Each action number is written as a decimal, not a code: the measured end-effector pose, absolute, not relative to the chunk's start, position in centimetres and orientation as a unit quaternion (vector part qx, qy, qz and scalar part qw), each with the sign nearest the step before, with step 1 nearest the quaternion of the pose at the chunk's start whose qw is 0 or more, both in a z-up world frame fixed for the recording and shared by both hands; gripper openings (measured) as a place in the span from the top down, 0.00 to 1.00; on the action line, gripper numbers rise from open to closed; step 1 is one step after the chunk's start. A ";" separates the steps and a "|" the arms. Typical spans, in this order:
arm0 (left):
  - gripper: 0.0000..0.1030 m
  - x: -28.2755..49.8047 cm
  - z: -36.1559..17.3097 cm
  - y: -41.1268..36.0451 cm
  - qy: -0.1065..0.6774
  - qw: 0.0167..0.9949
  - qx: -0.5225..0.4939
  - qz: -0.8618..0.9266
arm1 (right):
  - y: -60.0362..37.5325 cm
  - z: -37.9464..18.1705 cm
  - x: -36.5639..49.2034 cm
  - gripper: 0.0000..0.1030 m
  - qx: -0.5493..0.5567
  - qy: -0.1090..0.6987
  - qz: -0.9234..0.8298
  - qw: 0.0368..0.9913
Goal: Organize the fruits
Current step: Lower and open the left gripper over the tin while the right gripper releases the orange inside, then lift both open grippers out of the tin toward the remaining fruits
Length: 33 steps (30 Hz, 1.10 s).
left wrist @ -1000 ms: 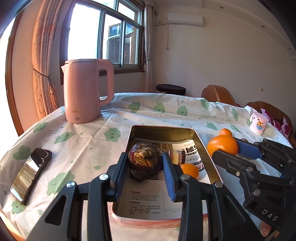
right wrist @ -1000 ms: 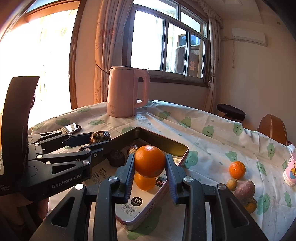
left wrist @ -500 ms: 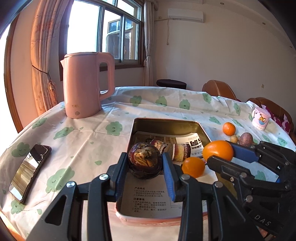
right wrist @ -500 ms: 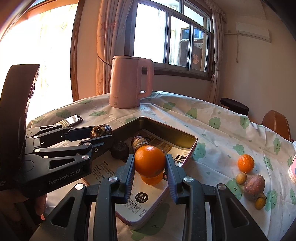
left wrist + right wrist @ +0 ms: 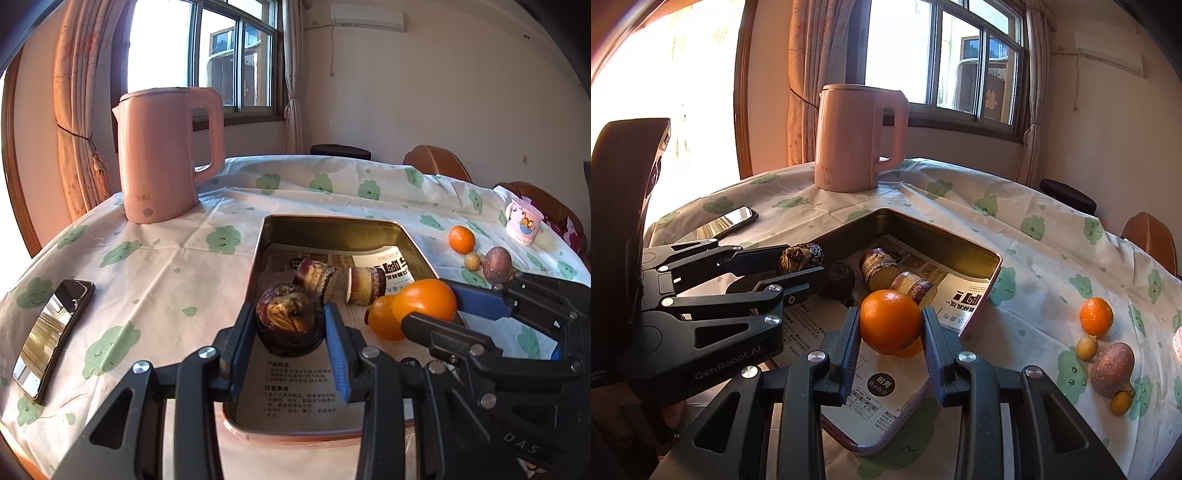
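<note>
Both grippers are loaded over the tin tray (image 5: 413,236): the left gripper (image 5: 291,334) pinches a dark wrinkled fruit (image 5: 288,319) at frame centre, the right gripper (image 5: 890,332) clamps an orange (image 5: 890,320) above a second orange (image 5: 382,322). Recommend lowering each onto bare paper lining, clear of the two cut pieces (image 5: 340,278), before spreading the jaws, lest the fruit roll.

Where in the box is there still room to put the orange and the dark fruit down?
The tin has bare paper at its near end, under the left gripper, and by the far wall. The middle is crowded: two cut pieces, an orange. The right gripper holds another orange. Open tablecloth lies between phone and tin.
</note>
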<state>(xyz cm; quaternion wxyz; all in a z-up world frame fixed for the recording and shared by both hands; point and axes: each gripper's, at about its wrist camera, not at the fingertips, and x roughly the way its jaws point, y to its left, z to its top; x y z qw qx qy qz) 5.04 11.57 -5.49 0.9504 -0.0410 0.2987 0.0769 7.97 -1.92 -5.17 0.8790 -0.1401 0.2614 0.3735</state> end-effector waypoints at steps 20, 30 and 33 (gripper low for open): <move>0.47 4.8 -5.1 11.1 0.295 0.952 -0.041 0.076 | -2.8 -5.0 8.3 0.52 -0.114 0.266 0.378 0.879; 0.21 4.6 -4.1 9.0 0.279 0.957 -0.020 0.077 | -6.6 -4.0 8.3 0.44 -0.095 0.243 0.349 0.900; 0.21 4.8 -4.0 7.9 0.280 0.958 -0.014 0.066 | -8.7 -3.8 8.4 0.44 -0.097 0.239 0.333 0.907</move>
